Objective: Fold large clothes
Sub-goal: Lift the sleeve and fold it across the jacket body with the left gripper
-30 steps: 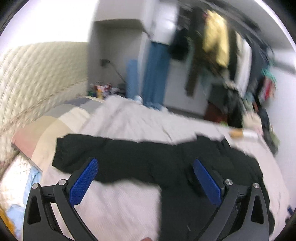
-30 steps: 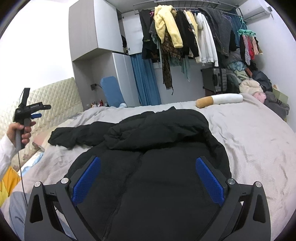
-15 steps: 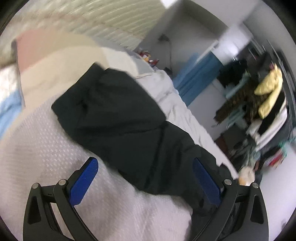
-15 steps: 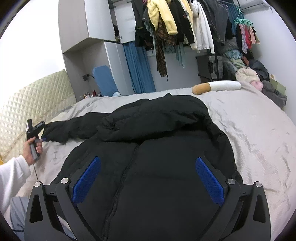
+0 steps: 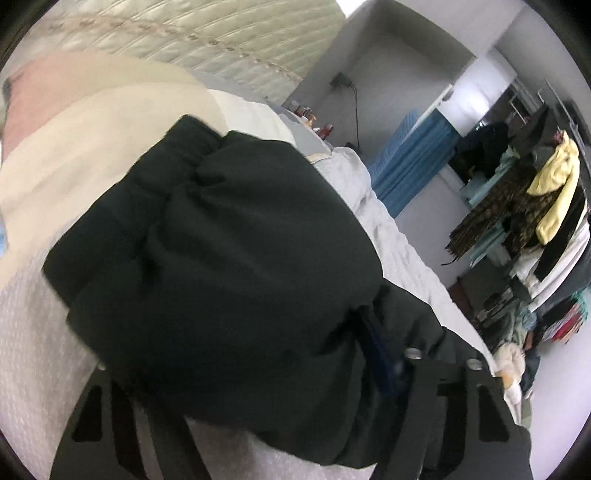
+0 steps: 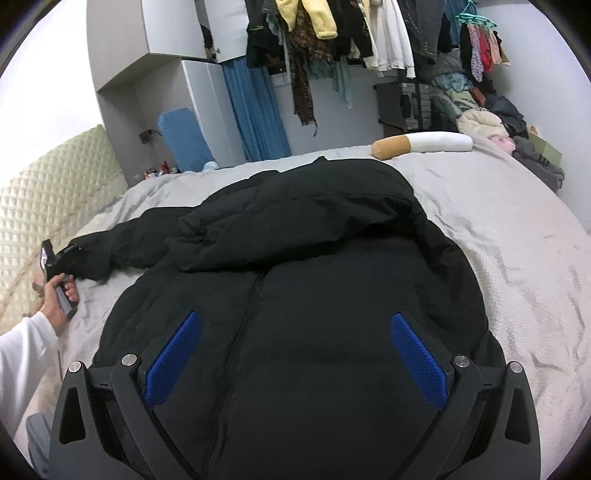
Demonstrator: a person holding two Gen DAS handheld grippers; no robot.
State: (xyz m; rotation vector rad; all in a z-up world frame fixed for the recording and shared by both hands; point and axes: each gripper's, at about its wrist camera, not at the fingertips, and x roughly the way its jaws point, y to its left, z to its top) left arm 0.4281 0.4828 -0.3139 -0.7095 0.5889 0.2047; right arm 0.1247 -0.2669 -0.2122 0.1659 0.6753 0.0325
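A large black puffer jacket [image 6: 314,288] lies front up on the grey bed [image 6: 517,236], hood at the far side, one sleeve [image 6: 122,243] stretched to the left. My right gripper [image 6: 295,354] is open and empty, hovering over the jacket's body. In the left wrist view the sleeve's cuff end [image 5: 221,240] fills the space between my left gripper's [image 5: 240,376] fingers and hides the left one; the right blue pad [image 5: 380,354] presses against the fabric. The left gripper also shows in the right wrist view [image 6: 61,258], at the sleeve's end.
A quilted cream headboard [image 6: 40,192] runs along the left. A cigarette-shaped bolster pillow [image 6: 421,144] lies at the bed's far edge. A rail of hanging clothes [image 6: 351,33] and piled clothes [image 6: 487,110] stand beyond. A beige and pink blanket [image 5: 74,133] lies by the sleeve.
My left gripper has come down from the air onto the sleeve's cuff, which now sits between its fingers. My right gripper has tilted down a little over the jacket's body.
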